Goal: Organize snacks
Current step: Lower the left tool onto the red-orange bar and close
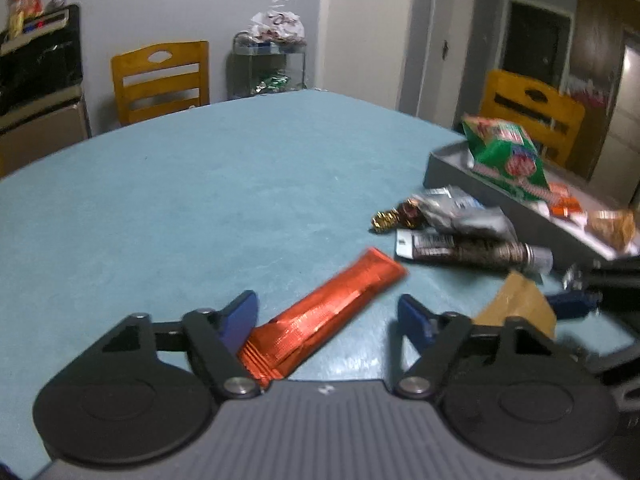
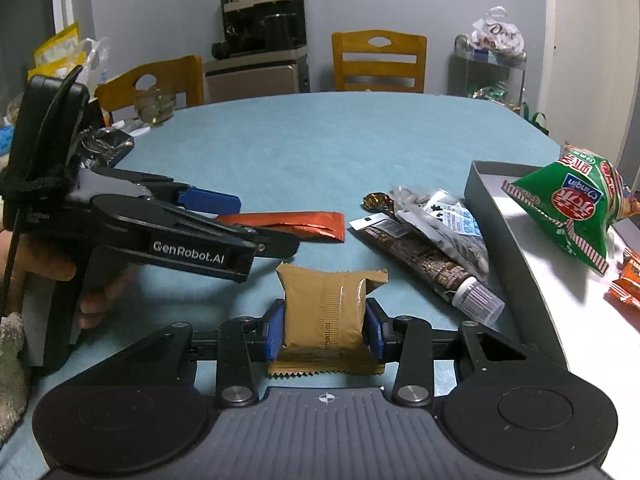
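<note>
Blue counter [image 1: 200,184]: the orange wrapper [image 1: 324,316] runs toward one o'clock between the left gripper's [image 1: 326,316] half-open jaws, unpinched; the right gripper [image 2: 325,330] clamps the brown packet [image 2: 326,312].

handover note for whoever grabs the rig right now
Right hand-held gripper: shut on the brown snack packet.
Left hand-held gripper: open around the orange snack stick, not pinching it.
Done: green chip bag and small orange packets are in the grey tray.
Left: both of those, the brown tube, silver packet and gold candy on the table.
</note>
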Motion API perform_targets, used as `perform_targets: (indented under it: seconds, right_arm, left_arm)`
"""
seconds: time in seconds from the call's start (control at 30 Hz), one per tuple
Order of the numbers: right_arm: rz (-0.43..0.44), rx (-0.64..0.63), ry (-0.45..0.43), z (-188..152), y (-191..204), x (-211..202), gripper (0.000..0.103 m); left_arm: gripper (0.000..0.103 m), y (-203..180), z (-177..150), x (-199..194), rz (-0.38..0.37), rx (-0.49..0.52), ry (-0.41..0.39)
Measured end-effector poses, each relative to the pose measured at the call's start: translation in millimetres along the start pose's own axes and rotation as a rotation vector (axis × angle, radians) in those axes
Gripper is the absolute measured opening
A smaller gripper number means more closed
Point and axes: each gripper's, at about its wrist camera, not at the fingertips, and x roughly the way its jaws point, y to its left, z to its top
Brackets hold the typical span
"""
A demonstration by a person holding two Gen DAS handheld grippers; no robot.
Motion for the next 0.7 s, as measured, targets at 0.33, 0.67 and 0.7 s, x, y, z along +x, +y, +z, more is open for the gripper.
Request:
perform_targets:
  seconds: [0.33,0.67,0.7]
  right_arm:
    - [-0.001,0.008,-0.010,-4.8,-6.0,-6.7,0.042]
    - [0.001,0.009,-0.017,-7.0,-6.0,-7.6,0.042]
    - [0.001,0.008,-0.017,-6.9,-6.2,-7.7,0.042]
  left_arm:
    - [0.059,-21.1,-3.7,-4.9,0.023,0.064,-0.006]
    - [0.058,-18.9,6.9,10.7,0.119,-0.060,-0.018]
    - [0.057,-18.6,6.8,10.6,0.119,-0.061,-0.019]
